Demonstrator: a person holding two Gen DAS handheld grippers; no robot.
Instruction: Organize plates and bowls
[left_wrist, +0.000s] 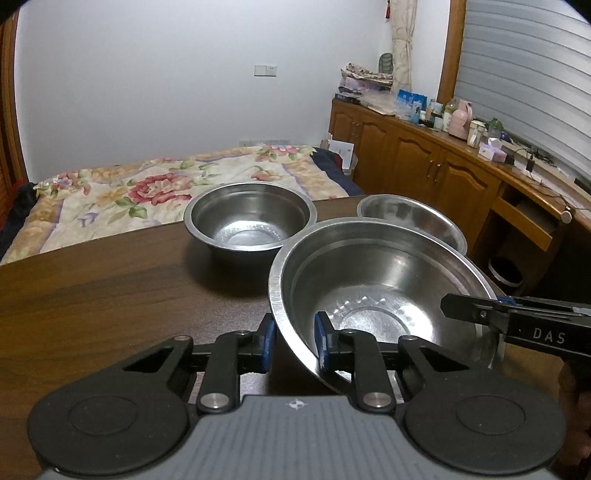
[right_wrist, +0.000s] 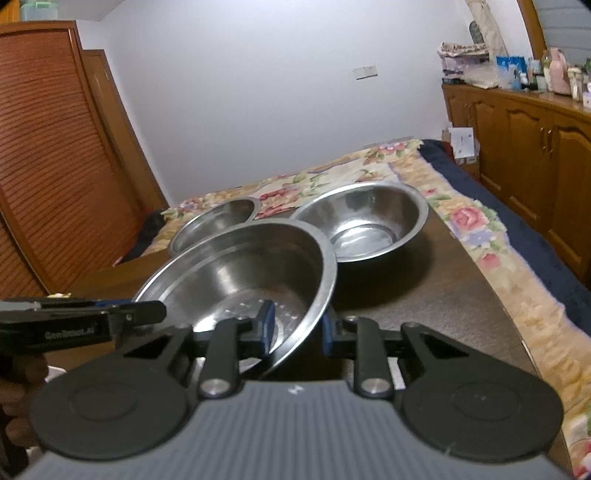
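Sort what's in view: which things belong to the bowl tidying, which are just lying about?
Job: near bowl, gripped at its rim by left gripper and right gripper; left bowl; far bowl; table.

Lying about: bed quilt, cabinet clutter, waste bin.

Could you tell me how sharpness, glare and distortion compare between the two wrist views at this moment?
Left wrist view: sharp; soft glare on the floor of the nearest steel bowl; fisheye curves the cabinet and the window blind. Right wrist view: softer, slightly blurred, the lettering on the left gripper smeared; the wardrobe bows; corners darken in both.
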